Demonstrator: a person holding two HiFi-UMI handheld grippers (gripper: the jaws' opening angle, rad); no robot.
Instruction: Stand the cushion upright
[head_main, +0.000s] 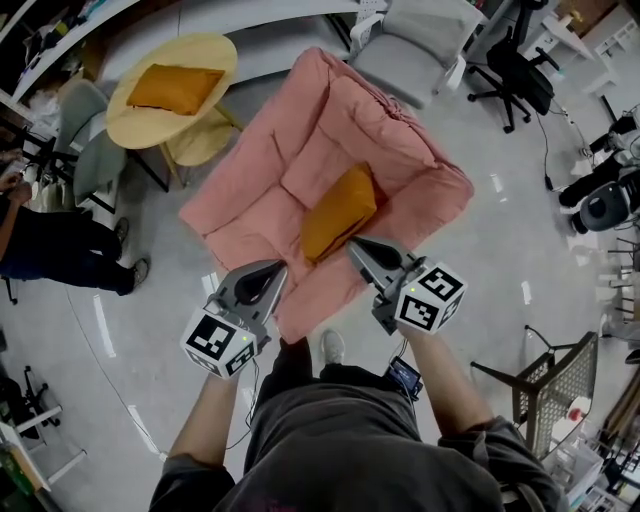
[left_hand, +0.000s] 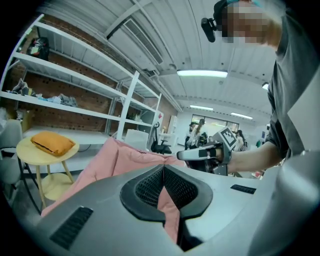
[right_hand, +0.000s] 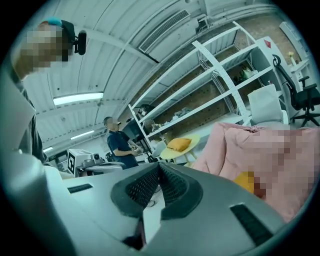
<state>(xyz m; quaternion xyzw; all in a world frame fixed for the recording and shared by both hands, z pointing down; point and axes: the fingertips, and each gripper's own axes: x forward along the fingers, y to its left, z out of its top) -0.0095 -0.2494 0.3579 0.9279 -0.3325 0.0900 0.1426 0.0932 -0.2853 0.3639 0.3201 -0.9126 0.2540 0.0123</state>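
Your cushion (head_main: 340, 212) sits near the middle of the head view, on the seat of the pink sofa (head_main: 300, 140). It is mustard-orange, plump and oblong, with its long side running from lower left to upper right of the frame. Its broad face catches the light, and a dark shadow lies along its right edge where it meets the pink upholstery. It looks propped up rather than lying flat, though from this steep angle you cannot tell how far it leans. In the right gripper view only an orange sliver (right_hand: 244, 181) of it shows at lower right, against the pink.

Your left gripper (head_main: 270, 268) is below and left of the cushion, just off the sofa's near edge. Its jaws are closed tip to tip and there is nothing between them. Your right gripper (head_main: 353, 244) is just below the cushion's lower end, also closed and empty. Neither one touches the cushion.

A second orange cushion (head_main: 175, 88) lies flat on the round yellow table (head_main: 130, 125) in the upper left.
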